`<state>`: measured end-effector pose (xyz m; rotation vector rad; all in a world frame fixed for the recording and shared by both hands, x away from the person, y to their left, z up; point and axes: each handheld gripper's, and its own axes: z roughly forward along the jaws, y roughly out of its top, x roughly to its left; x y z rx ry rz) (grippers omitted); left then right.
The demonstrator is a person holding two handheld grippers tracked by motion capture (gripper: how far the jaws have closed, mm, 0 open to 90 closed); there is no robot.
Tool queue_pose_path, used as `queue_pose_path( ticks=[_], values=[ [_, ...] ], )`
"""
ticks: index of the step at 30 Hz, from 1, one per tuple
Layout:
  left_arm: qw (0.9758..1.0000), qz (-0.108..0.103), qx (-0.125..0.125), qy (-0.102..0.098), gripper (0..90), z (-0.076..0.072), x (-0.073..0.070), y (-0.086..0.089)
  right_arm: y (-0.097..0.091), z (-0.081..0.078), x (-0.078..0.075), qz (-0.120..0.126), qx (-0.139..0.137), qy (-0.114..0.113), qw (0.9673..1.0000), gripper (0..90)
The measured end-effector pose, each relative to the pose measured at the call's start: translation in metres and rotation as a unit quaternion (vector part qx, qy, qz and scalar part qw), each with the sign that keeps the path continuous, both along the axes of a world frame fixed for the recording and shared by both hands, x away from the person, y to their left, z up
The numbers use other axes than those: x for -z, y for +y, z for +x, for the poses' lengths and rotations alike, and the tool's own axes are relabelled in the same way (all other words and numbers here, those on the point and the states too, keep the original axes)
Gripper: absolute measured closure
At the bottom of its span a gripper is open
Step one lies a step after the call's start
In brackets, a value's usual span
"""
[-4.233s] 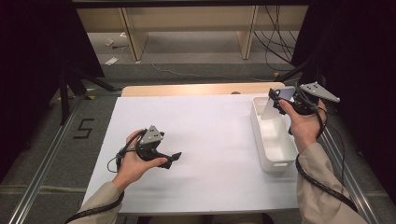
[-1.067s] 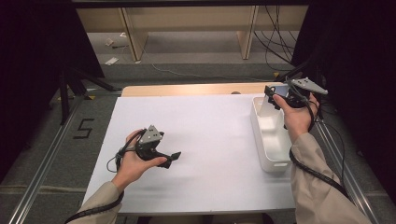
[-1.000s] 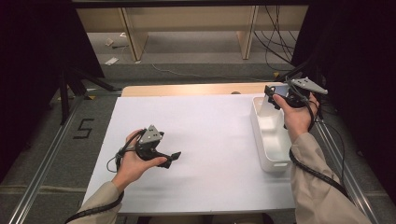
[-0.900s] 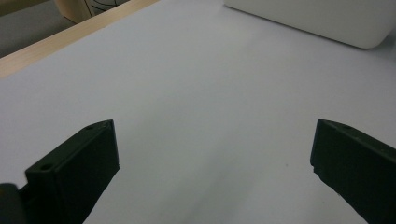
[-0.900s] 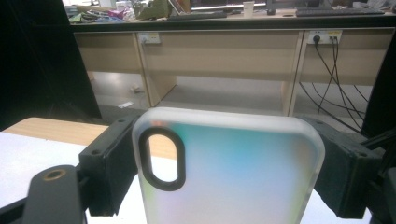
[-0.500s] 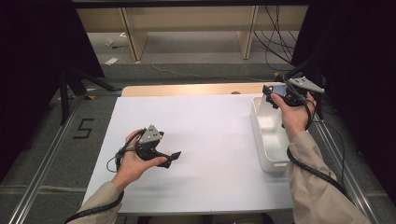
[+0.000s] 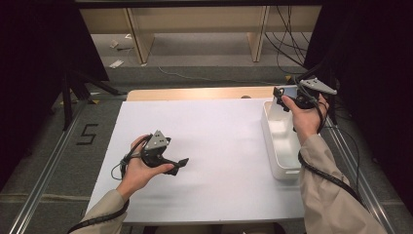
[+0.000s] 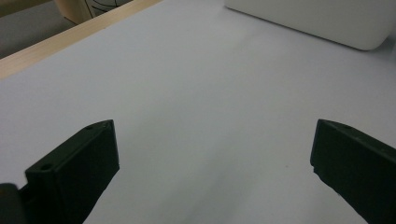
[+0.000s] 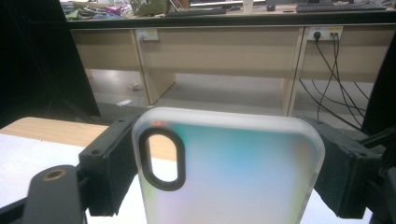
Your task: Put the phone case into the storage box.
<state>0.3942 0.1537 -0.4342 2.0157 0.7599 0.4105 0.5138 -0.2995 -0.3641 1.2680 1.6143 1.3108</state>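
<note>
Overhead and gripper-mounted views of a white-covered table (image 7: 214, 126) with a person seated at its near edge. The right gripper (image 7: 281, 94) is raised above the far end of a white rectangular bin (image 7: 272, 141), which stands along the table's right side. Its two black jaws press against the long edges of a phone case (image 9: 229, 168), a translucent, frosted shell with a pale iridescent tint and a dark-rimmed oval camera opening near its upper left corner; the jaws stand wide because the case is wide. In the right gripper view the case rises upright between the jaws, with wooden desks, a wall socket and hanging cables in the background. In the high view the case appears as a small pale patch at the gripper's tip (image 7: 288, 92), clear of the bin's floor. The left gripper (image 7: 181, 162) rests low over the near left part of the table, held in the left hand (image 7: 139, 168); its jaws stand far apart with bare white surface between them, the bin's side wall showing ahead (image 8: 317, 21)
</note>
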Motion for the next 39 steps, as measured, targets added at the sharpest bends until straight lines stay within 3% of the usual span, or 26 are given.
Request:
queue_pose_path(
  ticks=[39],
  values=[
    [1.0,-0.001,0.0,0.0,0.4,0.001,0.0,0.0,0.002,0.016,0.005,0.002,0.009,0.016,0.9998,18.7]
  ],
)
